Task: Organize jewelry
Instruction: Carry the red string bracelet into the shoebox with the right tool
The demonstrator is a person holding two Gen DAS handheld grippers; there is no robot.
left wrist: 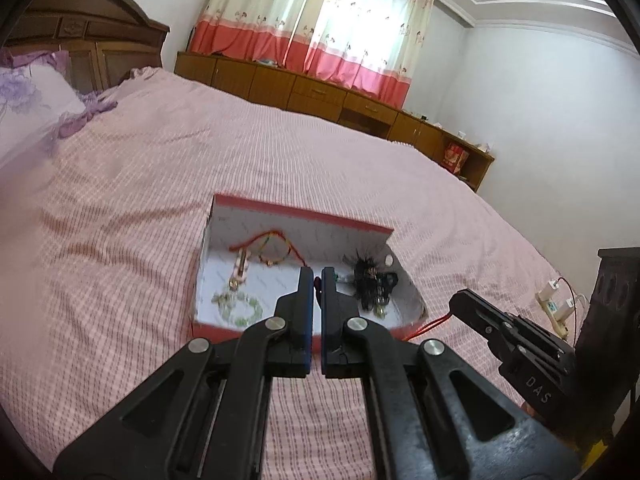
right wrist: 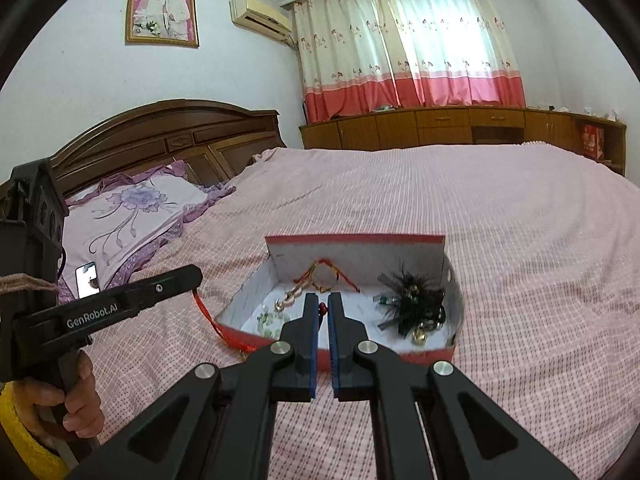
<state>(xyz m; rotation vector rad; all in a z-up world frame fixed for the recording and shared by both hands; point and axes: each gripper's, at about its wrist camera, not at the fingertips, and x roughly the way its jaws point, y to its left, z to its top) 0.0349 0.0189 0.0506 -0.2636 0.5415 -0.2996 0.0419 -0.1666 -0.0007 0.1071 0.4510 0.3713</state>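
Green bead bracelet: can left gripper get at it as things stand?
Likely yes: nothing covers the green bead bracelet in the open box, but left gripper seems shut on a red cord.

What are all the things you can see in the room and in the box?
box: one, red outside, white inside, open on the bed
bracelet: one, red and yellow cord, back of box
bead bracelet: one, pale green, front left of box
feather clip: one, black, right side of box
red cord: one, on bed beside box
bed: one, pink checked cover
pillow: one, purple flowers
phone: one, by pillow
curtain: cream and red
left gripper: black, nearly closed
right gripper: black, nearly closed
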